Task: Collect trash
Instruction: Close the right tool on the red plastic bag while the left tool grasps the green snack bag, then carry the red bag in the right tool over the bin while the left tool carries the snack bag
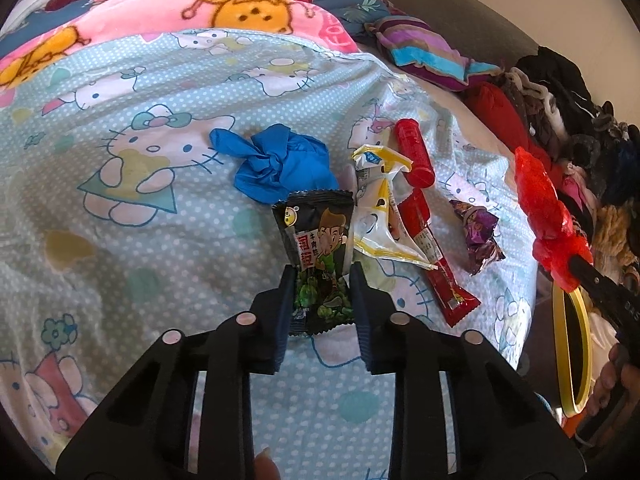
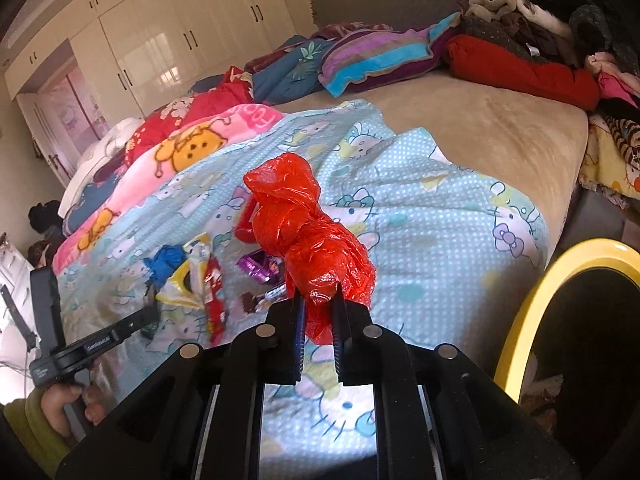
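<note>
The left gripper [image 1: 323,280] pinched a black printed snack packet [image 1: 316,248] on the bed's cat-print sheet [image 1: 160,240]. The right gripper [image 2: 319,312] clamped a crumpled red plastic bag [image 2: 308,232].

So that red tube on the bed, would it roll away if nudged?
Probably: the red tube is round and lies on its side. The soft, wrinkled sheet would likely stop it soon. It looks rigid and smooth, so it may slip in a loose grip.

On the bedsheet [image 1: 120,240]: five wrappers [image 1: 320,256], one blue glove [image 1: 280,164], one red tube [image 1: 414,152]; one red bag [image 2: 308,232] aloft.
</note>
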### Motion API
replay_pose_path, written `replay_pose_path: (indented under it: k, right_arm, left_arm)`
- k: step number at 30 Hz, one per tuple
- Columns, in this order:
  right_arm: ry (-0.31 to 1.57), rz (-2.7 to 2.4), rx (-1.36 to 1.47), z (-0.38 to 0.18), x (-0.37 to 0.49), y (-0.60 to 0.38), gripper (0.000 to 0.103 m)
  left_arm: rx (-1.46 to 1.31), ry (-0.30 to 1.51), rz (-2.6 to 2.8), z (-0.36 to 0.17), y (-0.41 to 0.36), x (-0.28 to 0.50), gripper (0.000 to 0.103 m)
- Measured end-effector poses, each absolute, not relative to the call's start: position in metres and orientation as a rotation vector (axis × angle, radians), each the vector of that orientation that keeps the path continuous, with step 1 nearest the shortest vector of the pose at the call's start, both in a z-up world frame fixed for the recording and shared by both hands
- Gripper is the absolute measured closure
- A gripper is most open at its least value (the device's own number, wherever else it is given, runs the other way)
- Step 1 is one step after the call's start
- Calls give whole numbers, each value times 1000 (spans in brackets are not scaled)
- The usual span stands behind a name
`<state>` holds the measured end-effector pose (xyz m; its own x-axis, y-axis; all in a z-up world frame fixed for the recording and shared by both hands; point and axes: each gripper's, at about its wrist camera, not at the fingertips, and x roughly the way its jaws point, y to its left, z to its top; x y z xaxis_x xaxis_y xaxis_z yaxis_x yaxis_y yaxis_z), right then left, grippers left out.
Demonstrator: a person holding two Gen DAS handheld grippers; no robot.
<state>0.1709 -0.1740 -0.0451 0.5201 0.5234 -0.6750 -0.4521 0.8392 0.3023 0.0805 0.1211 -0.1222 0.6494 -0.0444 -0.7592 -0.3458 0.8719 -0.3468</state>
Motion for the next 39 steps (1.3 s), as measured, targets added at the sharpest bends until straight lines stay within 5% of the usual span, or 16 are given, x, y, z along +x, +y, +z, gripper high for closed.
replay_pose_path:
  k: [39]
  right_arm:
    - [753, 561, 174, -9, 129, -230, 92]
  left_arm:
    - [-366, 676, -44, -31, 30, 92, 85]
